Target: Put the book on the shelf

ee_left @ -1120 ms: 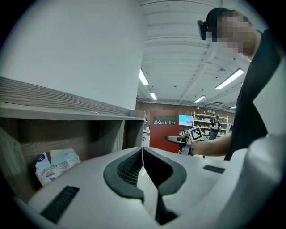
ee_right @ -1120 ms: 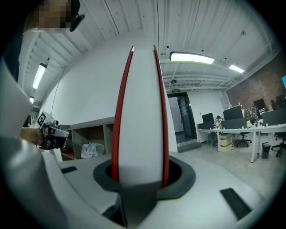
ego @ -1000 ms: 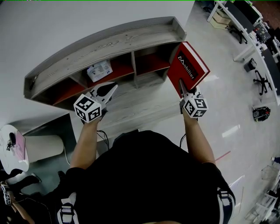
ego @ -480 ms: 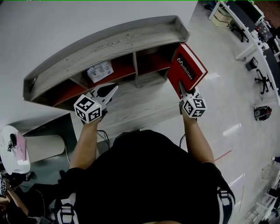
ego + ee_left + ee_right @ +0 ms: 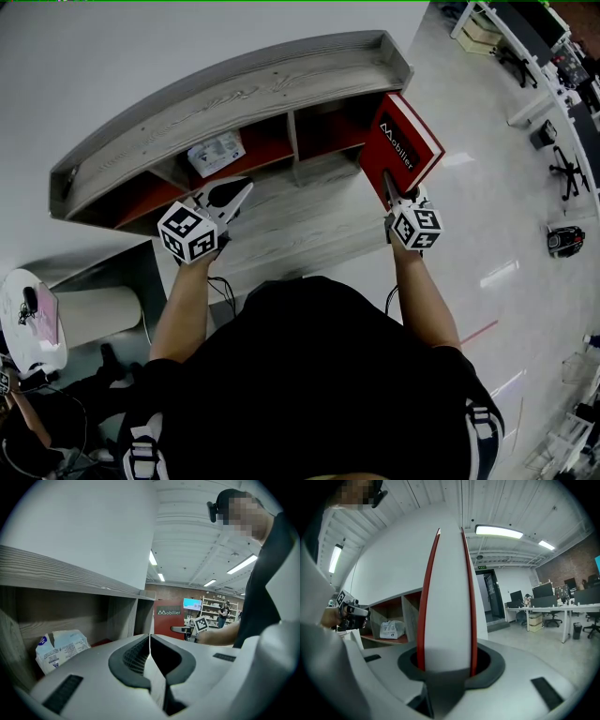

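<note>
2 jaws of right gripper [image 5: 391, 190] clamp red book [image 5: 405, 142] beside shelf [image 5: 234, 94].

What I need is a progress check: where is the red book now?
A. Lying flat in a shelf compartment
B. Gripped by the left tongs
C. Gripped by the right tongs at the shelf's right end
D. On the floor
C: the right gripper view shows the red book clamped between the right tongs, and the head view shows it at the right end of the shelf.
</note>
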A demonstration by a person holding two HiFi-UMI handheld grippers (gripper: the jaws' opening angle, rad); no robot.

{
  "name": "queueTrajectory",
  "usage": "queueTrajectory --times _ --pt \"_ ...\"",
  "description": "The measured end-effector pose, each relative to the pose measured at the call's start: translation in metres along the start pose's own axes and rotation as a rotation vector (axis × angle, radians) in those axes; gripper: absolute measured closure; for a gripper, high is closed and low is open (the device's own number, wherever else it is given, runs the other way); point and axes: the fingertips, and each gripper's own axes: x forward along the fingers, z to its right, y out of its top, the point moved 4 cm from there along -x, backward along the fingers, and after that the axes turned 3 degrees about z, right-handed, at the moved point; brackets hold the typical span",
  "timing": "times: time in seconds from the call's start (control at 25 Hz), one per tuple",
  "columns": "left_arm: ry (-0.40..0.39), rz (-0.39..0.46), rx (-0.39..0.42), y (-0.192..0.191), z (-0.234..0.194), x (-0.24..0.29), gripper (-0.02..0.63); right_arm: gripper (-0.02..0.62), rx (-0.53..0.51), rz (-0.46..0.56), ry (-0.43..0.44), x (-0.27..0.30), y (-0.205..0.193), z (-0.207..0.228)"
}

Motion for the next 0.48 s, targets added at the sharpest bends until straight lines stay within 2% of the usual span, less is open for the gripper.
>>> queueTrajectory --times 0.48 --pt "-0.007 -0.019 -0.011 -0.008 -0.007 0.001 0.583 0.431 -0.011 -0.002 -0.009 0.016 0.0 0.006"
